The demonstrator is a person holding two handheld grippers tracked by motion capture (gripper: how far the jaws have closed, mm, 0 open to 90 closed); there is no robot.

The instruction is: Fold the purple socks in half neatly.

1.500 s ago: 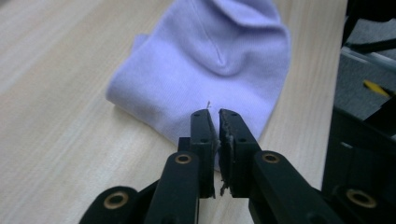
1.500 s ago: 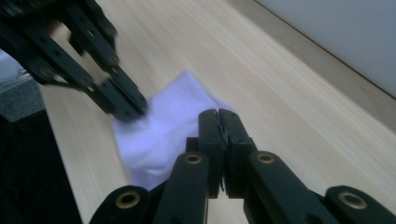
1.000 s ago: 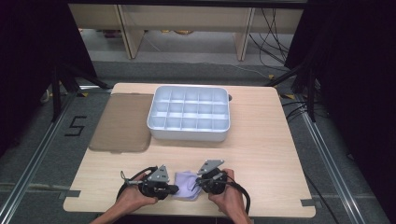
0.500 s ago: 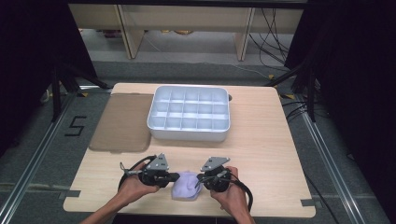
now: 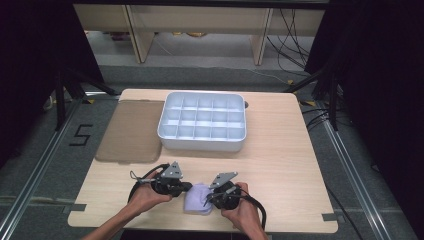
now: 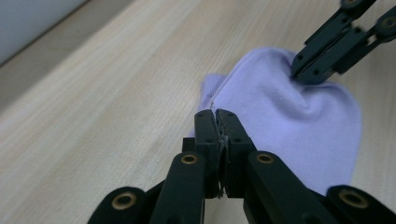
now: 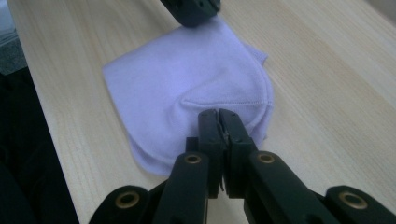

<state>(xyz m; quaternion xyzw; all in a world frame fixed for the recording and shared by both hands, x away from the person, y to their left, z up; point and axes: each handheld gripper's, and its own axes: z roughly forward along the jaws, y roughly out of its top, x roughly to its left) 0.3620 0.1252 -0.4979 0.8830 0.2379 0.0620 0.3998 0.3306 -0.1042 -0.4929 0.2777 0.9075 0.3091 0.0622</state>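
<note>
Left gripper is pinched shut on the lilac cloth at the desk's near edge, and it's slid inward since a second ago; right gripper is clamped on it too. Probably mid-fold.

The light wooden table carries a white compartment tray near its far edge, and a flat brown mat lies just beside the tray on the left. Near the front edge lies a folded lilac cloth.
</note>
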